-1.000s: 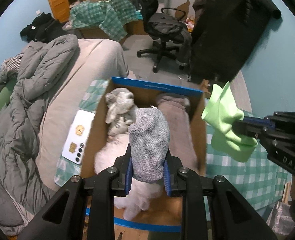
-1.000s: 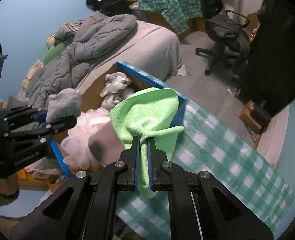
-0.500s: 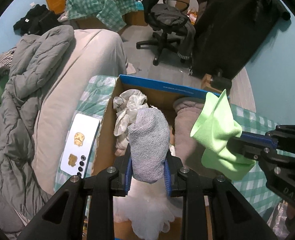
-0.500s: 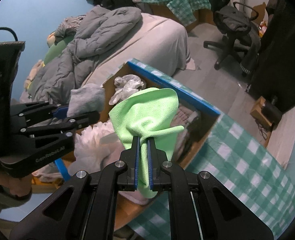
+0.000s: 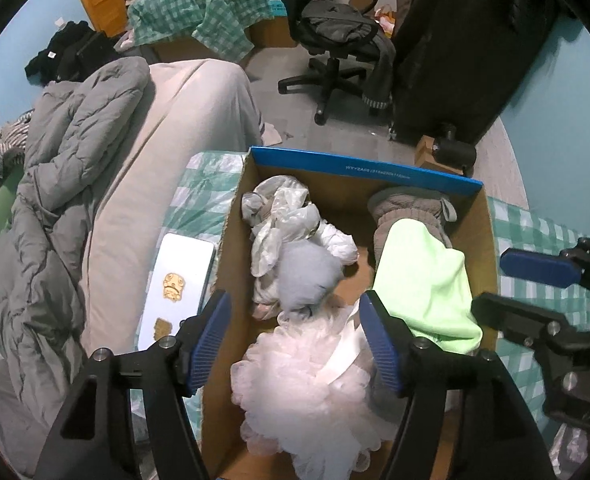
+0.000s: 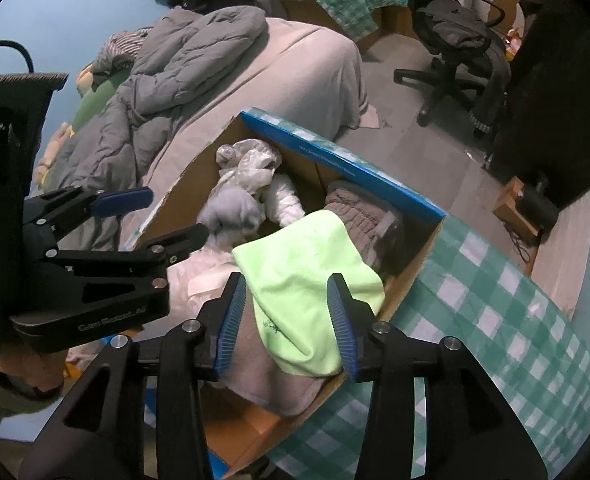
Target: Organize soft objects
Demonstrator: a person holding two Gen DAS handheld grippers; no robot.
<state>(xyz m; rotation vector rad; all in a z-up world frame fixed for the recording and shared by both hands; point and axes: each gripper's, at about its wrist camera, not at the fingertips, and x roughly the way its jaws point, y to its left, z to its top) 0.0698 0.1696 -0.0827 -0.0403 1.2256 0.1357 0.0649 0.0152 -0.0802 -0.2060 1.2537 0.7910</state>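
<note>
change: both loads released inside the last second; both were clamped a moment ago
left gripper (image 5: 295, 344): fingers wide apart, empty, above the cardboard box (image 5: 471, 190)
right gripper (image 6: 287, 320): fingers apart, empty
grey sock (image 5: 307, 276): lying in the box mid-pile, on the white plastic bags (image 5: 283, 216), touching the pink mesh puff (image 5: 307, 380)
green cloth (image 6: 307, 280): draped over the grey knit item (image 6: 369, 216) at the box's right side; may overhang the rim, hard to tell
task: both items boxed; grippers free for the next pick
</note>
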